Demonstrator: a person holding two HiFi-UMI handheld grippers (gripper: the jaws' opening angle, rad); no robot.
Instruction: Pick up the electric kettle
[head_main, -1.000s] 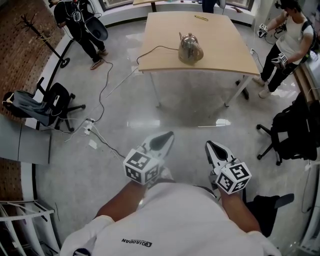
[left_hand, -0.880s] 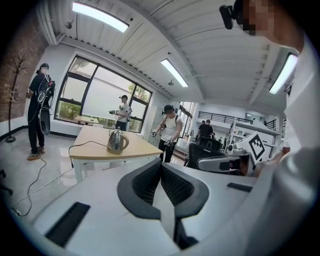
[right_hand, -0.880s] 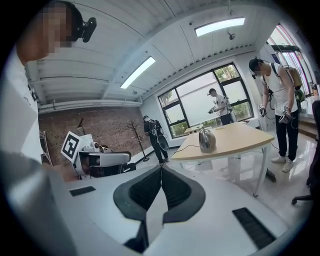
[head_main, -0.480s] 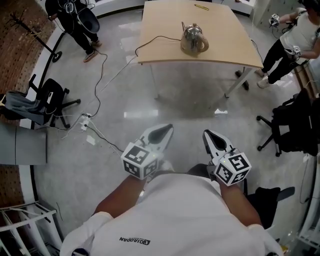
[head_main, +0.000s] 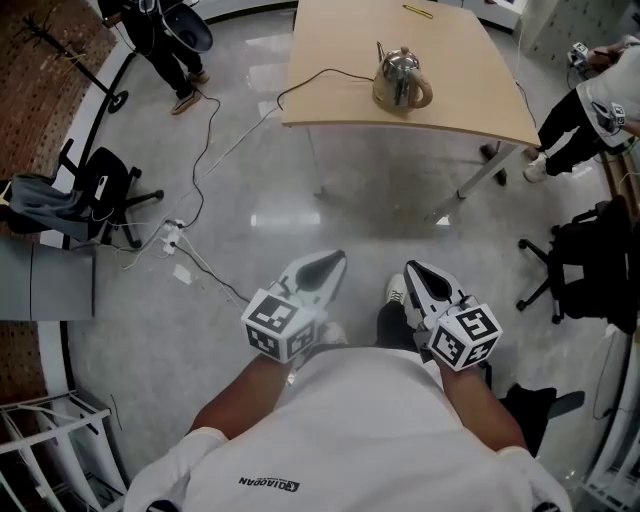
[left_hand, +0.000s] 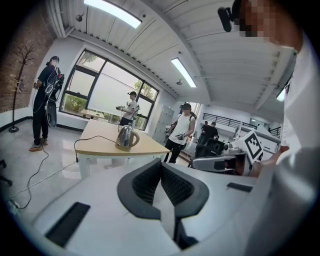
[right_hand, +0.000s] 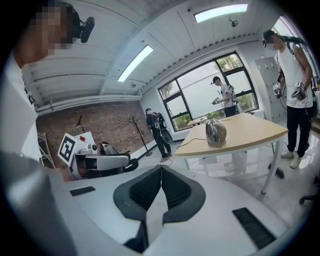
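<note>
Steel electric kettle (head_main: 401, 80) stands upright on the pale wooden tabletop (head_main: 340, 40), its black cord (head_main: 310, 75) running off the tabletop's left edge. Well short of the tabletop, the left gripper (head_main: 335, 262) and right gripper (head_main: 412, 270) have their jaws pressed together, empty.

Head view: camera on the head of the person (head_main: 350, 440), facing forward and steeply down over the floor (head_main: 250, 190). The left hand-held gripper (head_main: 333, 264) and right hand-held gripper (head_main: 414, 272) are near at the bottom, the worktop (head_main: 330, 95) well off at the top.

Left gripper view, right gripper view: one wide-angle camera riding on each hand-held gripper, looking close along its own jaws and, apparently, tilted a little below level towards that same distant worktop.

Shared by all three views: the worktop bearing the electric kettle (head_main: 402, 78). Each gripper view also takes in the other hand-held gripper at its side.
</note>
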